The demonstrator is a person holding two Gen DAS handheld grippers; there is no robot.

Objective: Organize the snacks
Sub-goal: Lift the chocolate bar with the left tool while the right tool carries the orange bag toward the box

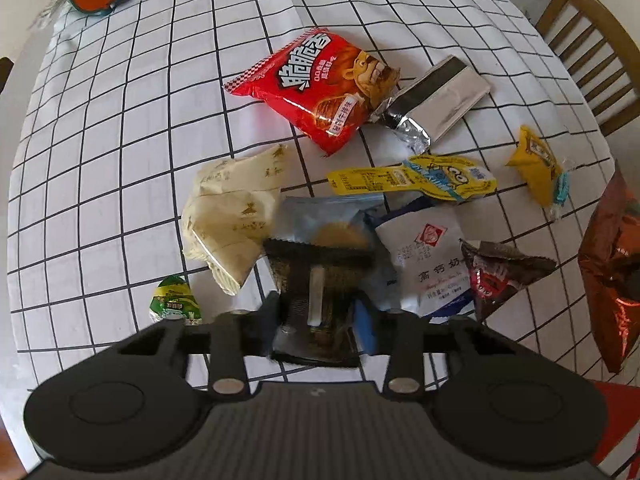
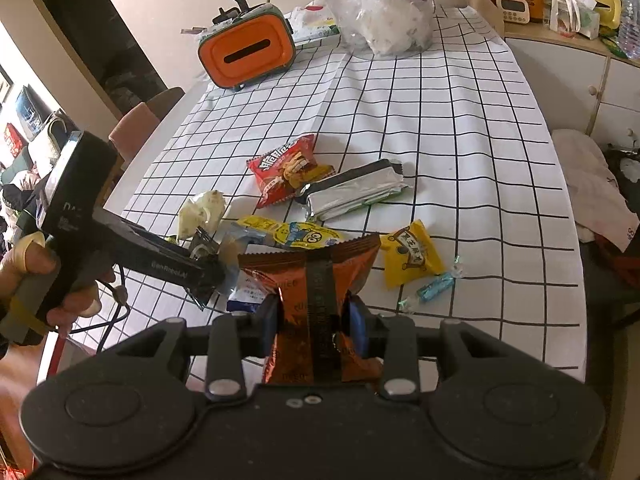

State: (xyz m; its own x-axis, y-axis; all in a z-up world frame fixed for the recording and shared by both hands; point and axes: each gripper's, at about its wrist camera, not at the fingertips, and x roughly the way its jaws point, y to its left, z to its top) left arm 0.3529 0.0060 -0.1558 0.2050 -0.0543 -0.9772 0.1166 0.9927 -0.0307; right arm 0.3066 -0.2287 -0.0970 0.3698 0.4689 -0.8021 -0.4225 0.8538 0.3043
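Observation:
Snack packets lie scattered on a white checked tablecloth (image 1: 120,140). My left gripper (image 1: 320,320) is shut on a dark, black-edged packet (image 1: 312,280) just above the pile. Around it lie a beige packet (image 1: 232,216), a white milk packet (image 1: 428,260), a yellow Minion stick (image 1: 416,180), a red crisp bag (image 1: 316,88) and a silver pouch (image 1: 432,100). My right gripper (image 2: 312,320) is shut on an orange-brown foil bag (image 2: 316,280) held above the table's near edge. The left gripper (image 2: 200,268) shows in the right wrist view, at the pile.
An orange tissue box (image 2: 248,52) and a clear plastic bag (image 2: 384,12) stand at the far end. A yellow packet (image 2: 412,256) and a wrapped candy (image 2: 432,284) lie at the right. A wooden chair (image 1: 580,40) and a cabinet (image 2: 568,68) flank the table.

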